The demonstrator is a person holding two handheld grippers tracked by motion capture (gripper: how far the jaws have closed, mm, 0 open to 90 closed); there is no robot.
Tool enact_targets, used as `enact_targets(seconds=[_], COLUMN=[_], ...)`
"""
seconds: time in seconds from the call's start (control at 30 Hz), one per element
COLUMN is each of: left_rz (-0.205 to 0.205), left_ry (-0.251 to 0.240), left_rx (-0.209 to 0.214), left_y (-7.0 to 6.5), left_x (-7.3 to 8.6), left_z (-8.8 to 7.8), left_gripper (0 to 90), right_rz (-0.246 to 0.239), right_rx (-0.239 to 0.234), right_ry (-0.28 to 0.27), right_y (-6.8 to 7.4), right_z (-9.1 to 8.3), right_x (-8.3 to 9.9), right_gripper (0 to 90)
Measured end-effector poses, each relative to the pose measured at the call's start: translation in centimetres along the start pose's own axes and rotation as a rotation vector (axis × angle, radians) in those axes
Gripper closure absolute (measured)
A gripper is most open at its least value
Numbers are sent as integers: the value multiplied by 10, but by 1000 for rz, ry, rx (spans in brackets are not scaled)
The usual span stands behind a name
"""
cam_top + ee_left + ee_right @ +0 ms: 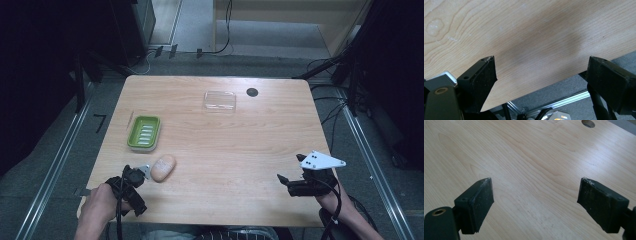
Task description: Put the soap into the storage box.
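I hold both grippers low at the near edge of the table [215, 150], and neither has anything in it. My left gripper [136, 176] sits at the near left corner with its jaws spread wide; in the left gripper view [541, 72] bare wood and the table's edge show between them. The soap [163, 168], a pale oval bar, lies flat on the wood just beside that gripper, at about two o'clock from it, close but apart. I judge the left gripper is placed there to take the bar. The green soap dish [144, 133] waits just beyond the soap at eleven o'clock, open side up, a likely place for the bar. A clear lid [219, 100] rests well off toward the far edge, near a round hole [252, 92]. My right gripper [284, 181] idles at the near right, well apart from the soap, jaws wide over bare wood [535, 192].
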State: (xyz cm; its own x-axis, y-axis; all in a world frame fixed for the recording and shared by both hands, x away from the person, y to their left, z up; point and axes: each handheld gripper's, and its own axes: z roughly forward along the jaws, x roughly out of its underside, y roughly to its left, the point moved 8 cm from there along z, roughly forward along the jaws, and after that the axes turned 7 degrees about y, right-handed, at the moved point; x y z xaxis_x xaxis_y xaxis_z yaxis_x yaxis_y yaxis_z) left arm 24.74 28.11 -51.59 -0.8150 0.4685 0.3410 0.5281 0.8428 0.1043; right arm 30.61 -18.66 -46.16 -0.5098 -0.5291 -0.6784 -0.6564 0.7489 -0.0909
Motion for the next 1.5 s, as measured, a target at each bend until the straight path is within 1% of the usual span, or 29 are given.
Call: enact_targets(seconds=[0.17,0.27,0.37,0.47,0.53,0.63,0.67,0.73,0.83,0.87,0.9,1.1,1.3,1.5], left_rz=[-1,5,12,13,23,23,29,28,32,35,41,49,61,64], left_ry=[-17,-26,-24,-31,-29,-35,-40,-44,-50,-43,-48,-55,-39,-42], left_rx=[1,8,9,12,14,13,16,18,12,13,13,14,17,14], left_y=[0,-1,-2,-3,-4,-4,-5,-5,-6,-7,-7,-9,-10,-10], left_x=[-2,-3,-3,-4,-5,-7,-9,-10,-14,-15,-16,-22,-29,-32], left_z=[-3,-3,-4,-6,-7,-8,-10,-11,-12,-13,-13,-17,-19,-22], left_gripper=[93,92,90,84,82,81,81,81,65,62,60,57,54,44], right_rz=[-1,-5,-14,-2,-12,-10,-4,-9,-8,-8,-3,-4,-7,-11], right_rx=[2,-2,2,1,5,6,5,6,7,7,8,8,10,9], right_ry=[0,4,3,3,5,-1,6,5,3,2,6,7,8,10], right_y=[0,1,2,1,2,1,1,2,1,1,1,1,1,2], right_z=[1,1,1,1,1,1,1,1,1,1,1,1,2,2], right_x=[0,-1,-1,-2,-1,-2,-1,-1,-2,-2,-1,-1,-1,-2], right_gripper=[133,133,133,133,133,133,133,133,133,133,133,134,134,133])
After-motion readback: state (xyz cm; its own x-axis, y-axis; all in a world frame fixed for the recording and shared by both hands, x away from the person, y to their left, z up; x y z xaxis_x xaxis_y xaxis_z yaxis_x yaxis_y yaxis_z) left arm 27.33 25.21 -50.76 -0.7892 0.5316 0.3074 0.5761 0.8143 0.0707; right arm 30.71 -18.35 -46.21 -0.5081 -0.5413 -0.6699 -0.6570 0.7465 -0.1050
